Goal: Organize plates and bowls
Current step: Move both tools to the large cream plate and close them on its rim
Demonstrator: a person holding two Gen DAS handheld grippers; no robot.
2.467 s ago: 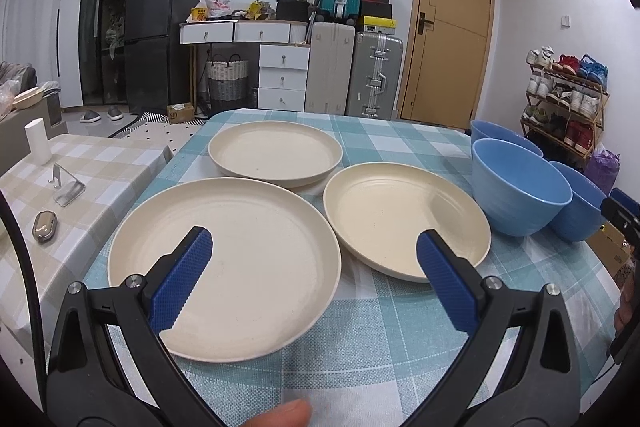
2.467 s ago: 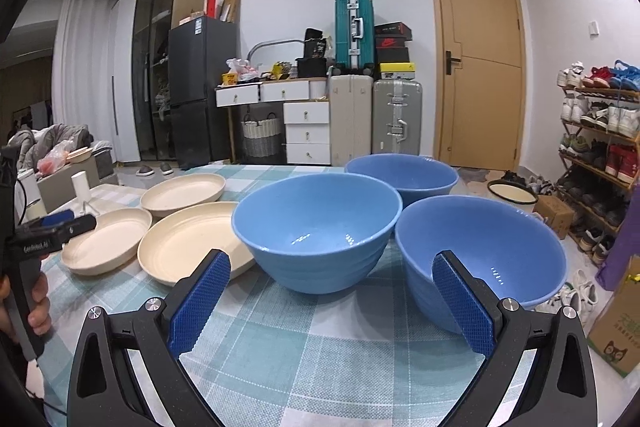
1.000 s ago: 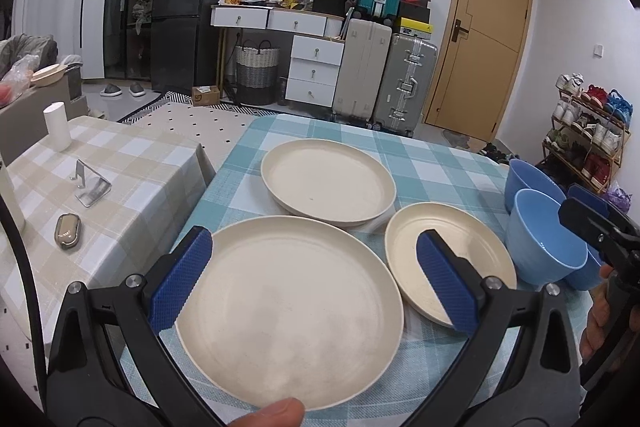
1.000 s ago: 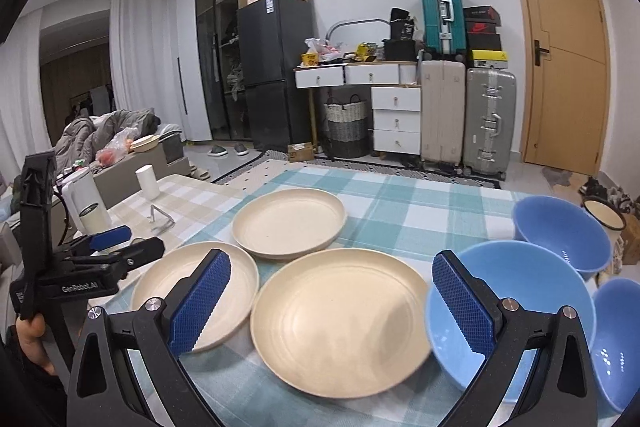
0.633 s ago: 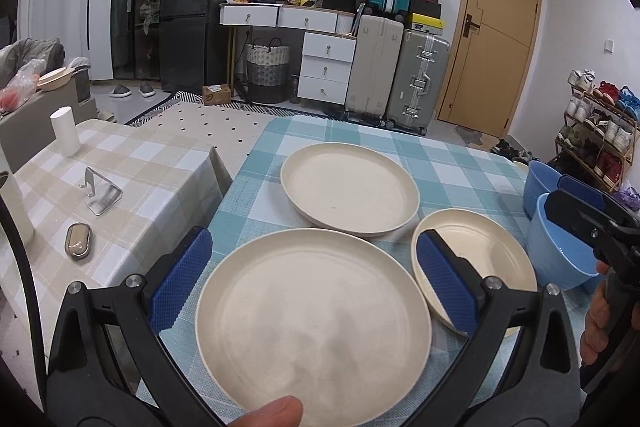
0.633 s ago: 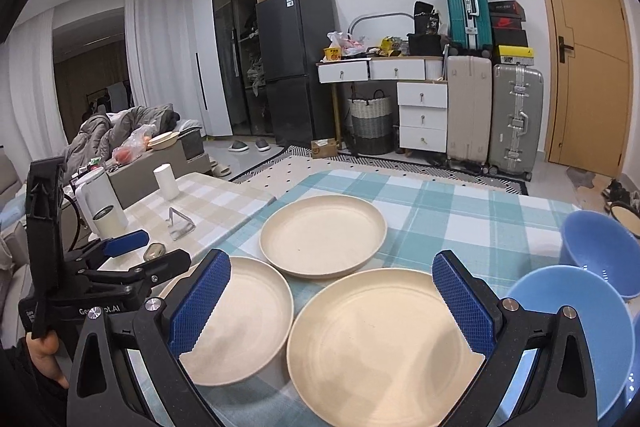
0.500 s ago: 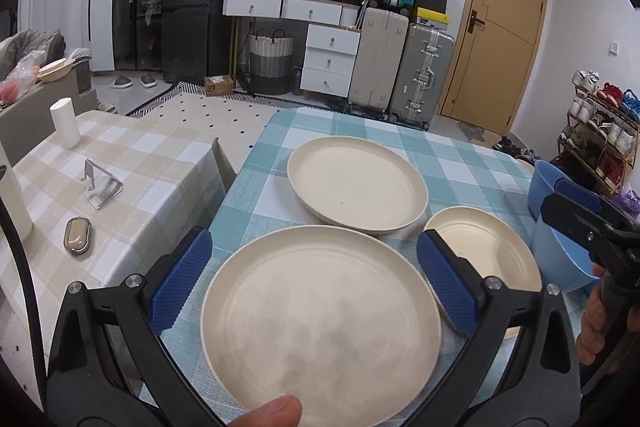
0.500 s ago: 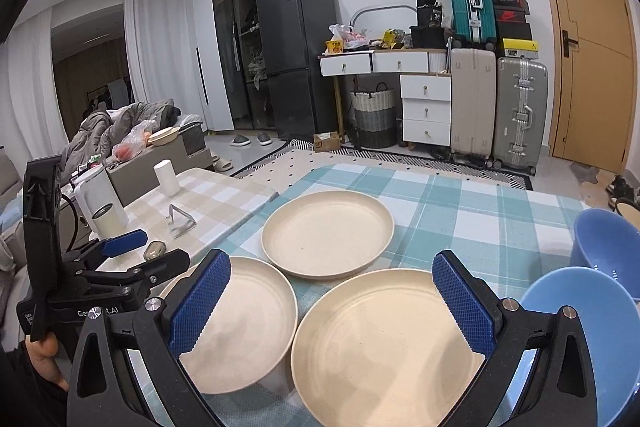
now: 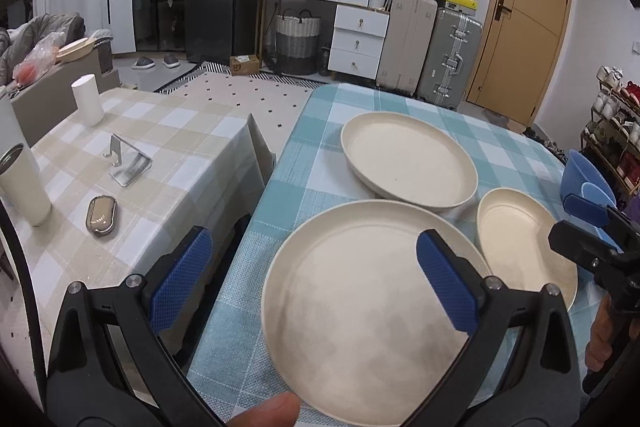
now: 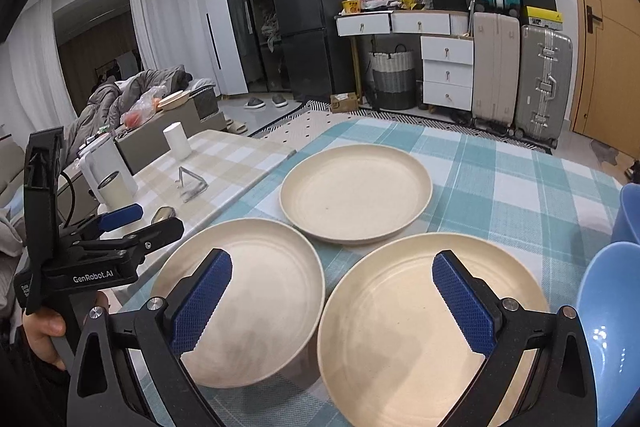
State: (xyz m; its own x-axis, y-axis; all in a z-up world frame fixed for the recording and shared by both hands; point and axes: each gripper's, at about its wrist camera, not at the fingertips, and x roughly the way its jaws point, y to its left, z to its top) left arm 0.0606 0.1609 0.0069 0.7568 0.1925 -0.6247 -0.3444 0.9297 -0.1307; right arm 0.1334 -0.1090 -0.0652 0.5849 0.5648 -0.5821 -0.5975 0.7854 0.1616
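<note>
Cream-coloured and matte, three plates lie on the teal-checked cloth of the bench [image 9: 320, 163]: the far plate [image 9: 408, 163] at the back, the left plate [image 9: 360, 303] near the bench's left edge, and the right plate [image 9: 524, 247] beside it. The far plate's rim meets or slightly overlaps the left plate's, while the right plate sits just beside both. Blue bowls [image 10: 612, 327] stand at the bench's right side, just past the right plate.

The left gripper [image 9: 316, 279] hovers over the left plate's left rim with its blue-padded fingers spread wide, holding nothing. The right gripper [image 10: 336, 303] hangs above the gap between the two near plates, fingers likewise spread and empty. A second bench [image 9: 168, 147] with a beige check cloth stands to the left, carrying a white cup [image 9: 88, 99] and a metal stand [image 9: 128, 163].
</note>
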